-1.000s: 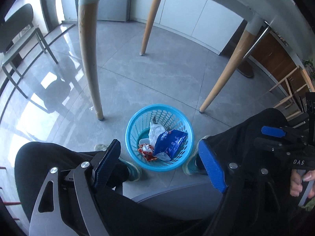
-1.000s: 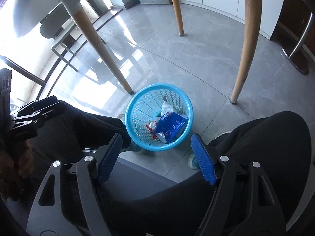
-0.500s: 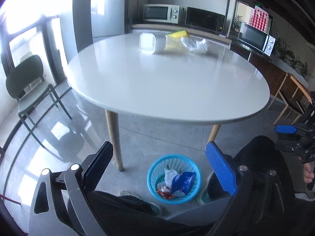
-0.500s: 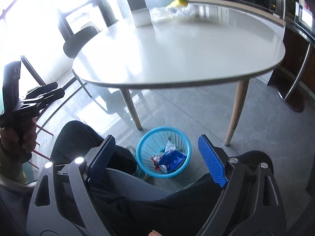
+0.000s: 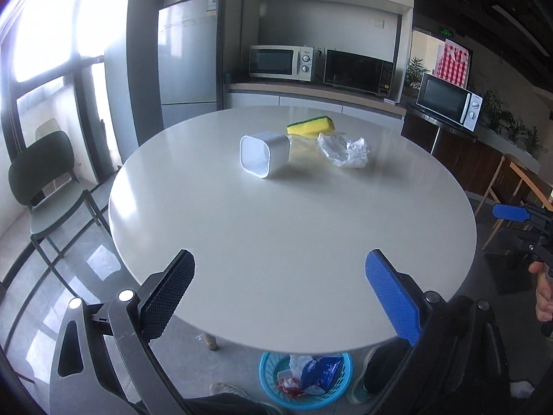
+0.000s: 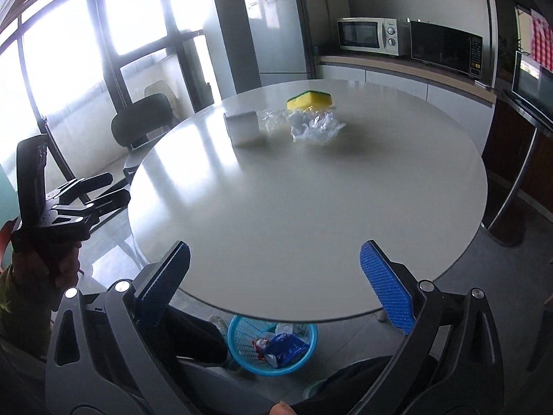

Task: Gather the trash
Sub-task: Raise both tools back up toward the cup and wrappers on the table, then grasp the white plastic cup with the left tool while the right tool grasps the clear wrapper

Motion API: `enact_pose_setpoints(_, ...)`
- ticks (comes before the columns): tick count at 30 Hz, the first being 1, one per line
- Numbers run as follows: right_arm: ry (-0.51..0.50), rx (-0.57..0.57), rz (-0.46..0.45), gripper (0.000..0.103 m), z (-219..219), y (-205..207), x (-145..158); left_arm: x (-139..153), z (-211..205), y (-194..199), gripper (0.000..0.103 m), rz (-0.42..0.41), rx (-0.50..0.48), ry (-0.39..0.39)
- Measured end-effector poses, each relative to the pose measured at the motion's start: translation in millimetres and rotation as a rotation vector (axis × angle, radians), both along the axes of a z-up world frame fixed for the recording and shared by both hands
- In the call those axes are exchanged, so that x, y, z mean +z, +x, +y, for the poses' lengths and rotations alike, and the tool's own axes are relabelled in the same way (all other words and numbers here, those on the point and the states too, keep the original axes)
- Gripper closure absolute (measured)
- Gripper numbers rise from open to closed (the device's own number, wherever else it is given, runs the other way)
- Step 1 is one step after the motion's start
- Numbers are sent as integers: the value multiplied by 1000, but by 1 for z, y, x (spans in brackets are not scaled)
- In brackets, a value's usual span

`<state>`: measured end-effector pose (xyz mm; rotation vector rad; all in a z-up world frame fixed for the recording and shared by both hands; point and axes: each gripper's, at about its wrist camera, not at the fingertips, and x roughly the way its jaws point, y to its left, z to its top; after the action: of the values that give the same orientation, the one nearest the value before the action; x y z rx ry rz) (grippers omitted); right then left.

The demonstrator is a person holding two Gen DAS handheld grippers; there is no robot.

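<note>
Both views now look across the top of the round white desk (image 5: 293, 228), where a second ago they looked under it at the floor and the desk's wooden legs. The blue basket (image 5: 306, 399) filled the middle of those earlier views; now it sits low in both, half hidden under the near rim of the desk, with a blue packet (image 5: 316, 373) and other wrappers inside it.

The left gripper (image 5: 280, 294) hangs over the near edge of the desk, its fingers (image 5: 167, 297) spread wider than a second ago and opening further, with nothing between them. The right gripper (image 6: 273, 285) shows the same: fingers (image 6: 387, 285) far apart, opening, and empty. Each gripper also appears at the edge of the other's view, held in a hand (image 6: 52, 263).

On the far half of the desk lies the trash that is not yet collected: a crumpled clear plastic bag (image 5: 344, 150), resting just in front of a yellow and green sponge (image 5: 311, 125). A white square cup (image 5: 264, 154) lies on its side just left of the bag, its mouth turned toward the left camera. All three are well apart from both grippers. A dark chair (image 5: 45, 186) stands left of the desk.
</note>
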<state>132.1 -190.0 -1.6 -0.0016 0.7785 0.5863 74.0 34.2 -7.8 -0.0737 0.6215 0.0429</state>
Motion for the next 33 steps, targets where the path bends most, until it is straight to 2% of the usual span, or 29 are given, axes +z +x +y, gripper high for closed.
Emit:
enact_pose_setpoints(6, 5, -18, 8, 9, 3, 40, 7, 1, 9, 41, 6, 30, -16, 2)
enact_pose_setpoints(19, 6, -33, 92, 12, 21, 137, -10, -9, 29, 106, 9, 77, -63, -54)
enact_pose_setpoints(21, 0, -46, 108, 14, 23, 153, -12, -12, 33, 117, 16, 106, -65, -74)
enact_pose_setpoints(23, 6, -61, 145, 18, 24, 169, -16, -15, 36, 131, 19, 134, -75, -91)
enact_pose_setpoints(26, 10, -62, 172, 19, 33, 192, -19, -19, 37, 147, 19, 156, -91, -73)
enact_pose_setpoints(29, -12, -72, 194, 26, 42, 212, -26, -22, 39, 165, 29, 177, -96, -69)
enact_pose_setpoints(33, -35, -68, 213, 31, 57, 234, -33, -25, 41, 184, 34, 194, -117, -69)
